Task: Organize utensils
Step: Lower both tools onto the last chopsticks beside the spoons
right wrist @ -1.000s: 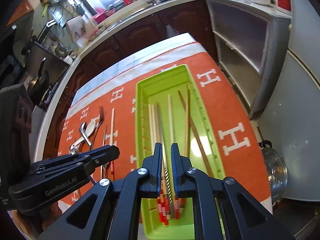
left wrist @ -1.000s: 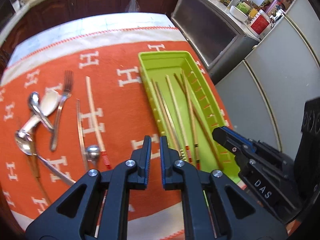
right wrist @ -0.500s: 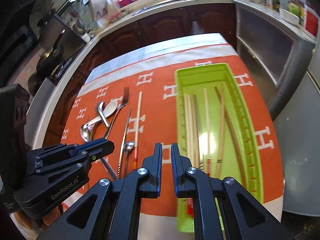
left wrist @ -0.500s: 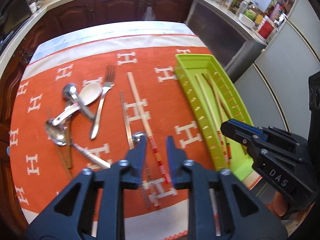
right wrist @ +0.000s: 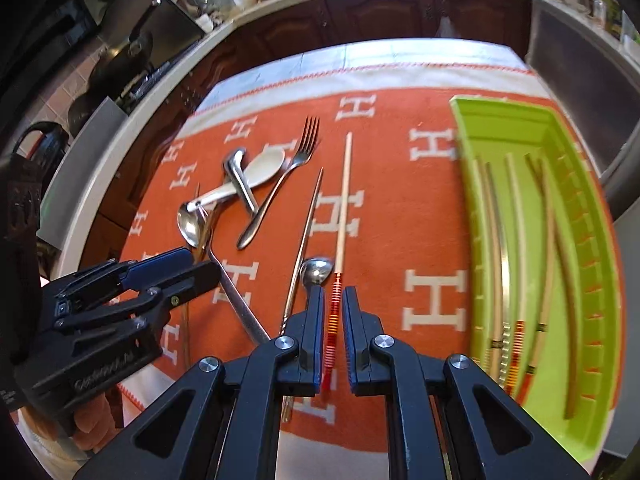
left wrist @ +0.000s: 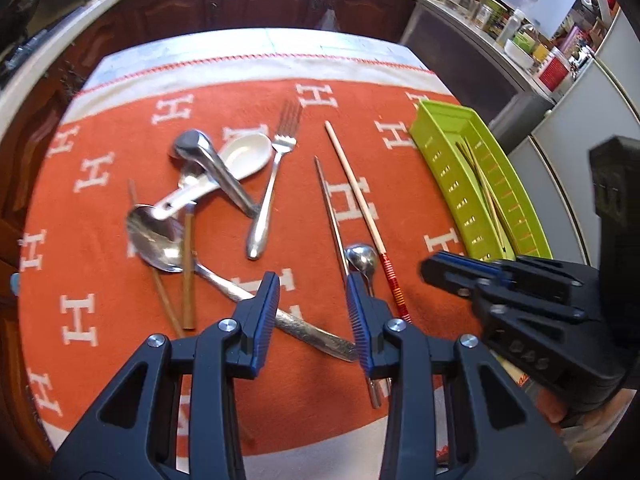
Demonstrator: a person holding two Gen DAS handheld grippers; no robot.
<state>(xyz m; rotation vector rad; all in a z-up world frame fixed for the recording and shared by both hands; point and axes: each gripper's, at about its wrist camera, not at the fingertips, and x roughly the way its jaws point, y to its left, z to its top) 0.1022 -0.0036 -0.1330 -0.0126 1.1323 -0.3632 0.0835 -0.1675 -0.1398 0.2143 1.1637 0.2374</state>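
Loose utensils lie on an orange cloth [left wrist: 304, 392]: a fork [left wrist: 272, 184], a white ceramic spoon [left wrist: 240, 160], a large steel spoon [left wrist: 160, 240], a metal chopstick [left wrist: 330, 208] and a pale chopstick with a red-striped end [left wrist: 360, 208]. A green tray [left wrist: 456, 192] at the right holds several chopsticks [right wrist: 520, 248]. My left gripper [left wrist: 312, 296] is open above the large spoon's handle. My right gripper [right wrist: 333, 308] hovers over the striped chopstick [right wrist: 342, 216] with its jaws a narrow gap apart, holding nothing.
Two brown chopsticks [left wrist: 186, 272] lie left of the large spoon, and a small steel spoon [left wrist: 362, 258] lies between the two long chopsticks. Dark cabinets [left wrist: 240, 4] and a counter ring the table. A grey appliance [left wrist: 472, 64] stands past the table's right side.
Both grippers have swung left from over the green tray to the loose utensils. My left gripper has opened wide. My right gripper's narrow gap is unchanged.
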